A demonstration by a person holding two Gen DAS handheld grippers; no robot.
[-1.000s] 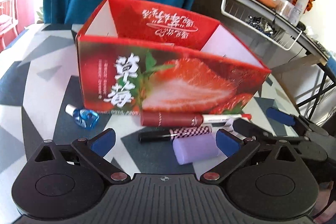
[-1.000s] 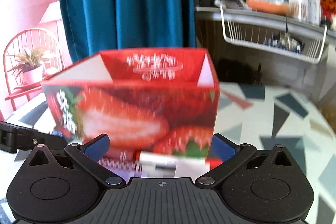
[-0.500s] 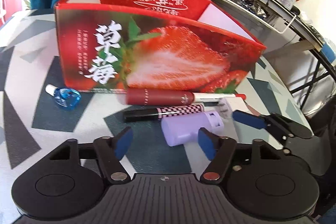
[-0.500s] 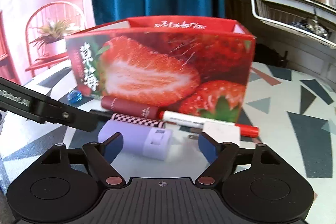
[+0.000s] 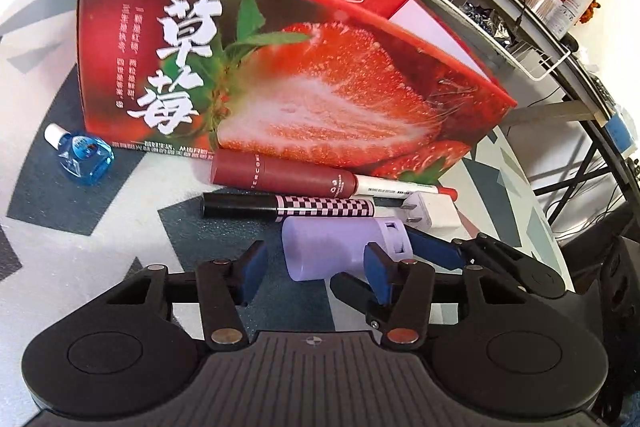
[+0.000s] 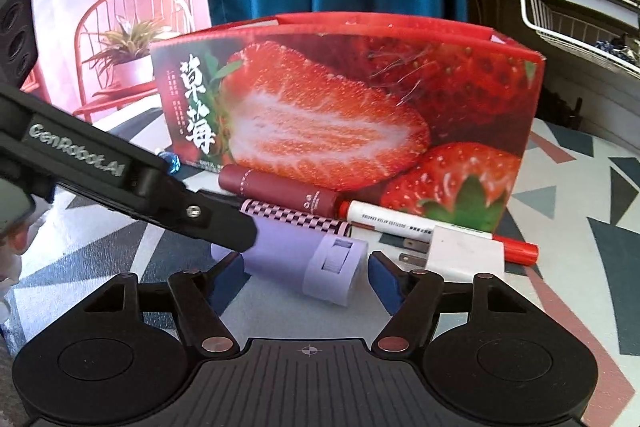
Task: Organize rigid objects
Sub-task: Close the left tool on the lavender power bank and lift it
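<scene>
Both grippers' jaws closing around lilac tube (image 5: 332, 251), not yet gripping, checkered pen (image 5: 288, 206), white plug (image 6: 464, 251), strawberry box (image 5: 280, 67) crowding behind

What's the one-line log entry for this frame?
phase: pre-grasp | left gripper: closing, lilac device between jaws, not clamped | right gripper: closing around same device | strawberry box: upright behind

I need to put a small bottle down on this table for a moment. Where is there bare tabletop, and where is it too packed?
Bare tabletop lies left of the black checkered tube, below the blue bottle. More lies right of the strawberry box, past the white charger. Crowded: the strip before the box, where maroon tube, red marker and purple case lie close together.
</scene>
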